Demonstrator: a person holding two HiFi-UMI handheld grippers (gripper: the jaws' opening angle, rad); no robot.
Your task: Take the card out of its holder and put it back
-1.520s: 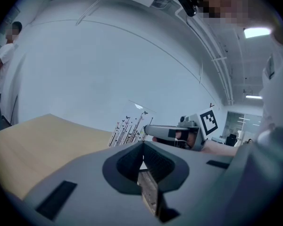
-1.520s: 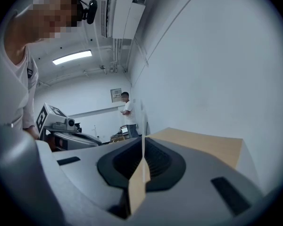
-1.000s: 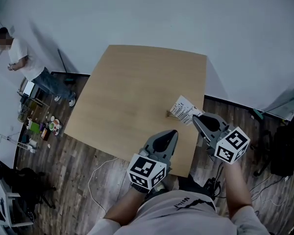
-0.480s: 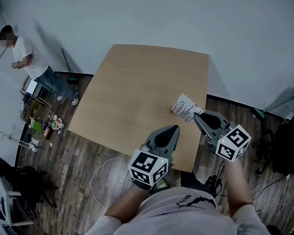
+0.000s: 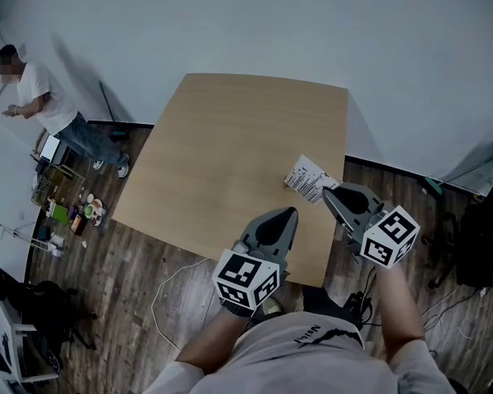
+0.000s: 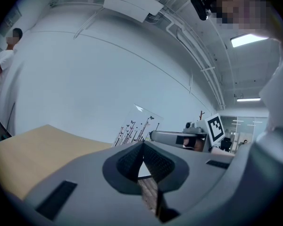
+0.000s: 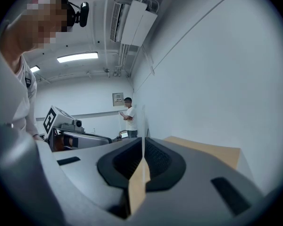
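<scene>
A white printed card [image 5: 306, 179] stands tilted near the right edge of the wooden table [image 5: 230, 138], its small holder base [image 5: 285, 186] at its left foot. My right gripper [image 5: 329, 191] sits at the card's near right corner. In the right gripper view the card [image 7: 143, 126] shows edge-on as a thin line between the jaws of my right gripper [image 7: 143, 149], which is shut on it. My left gripper [image 5: 292, 213] hovers over the table's near edge, left of the card and apart from it. It [image 6: 143, 147] is shut and holds nothing, with the card [image 6: 137, 124] ahead.
A person [image 5: 37, 97] stands far left by the wall, beside floor clutter [image 5: 66, 212]. A white cable [image 5: 168, 294] lies on the wood floor below the table's near edge [image 5: 230, 257]. Dark equipment [image 5: 476, 253] stands at the right.
Hardly anything has changed. Both grippers keep their places, the right one at the card's corner; the view has shifted slightly and the far person has moved an arm.
</scene>
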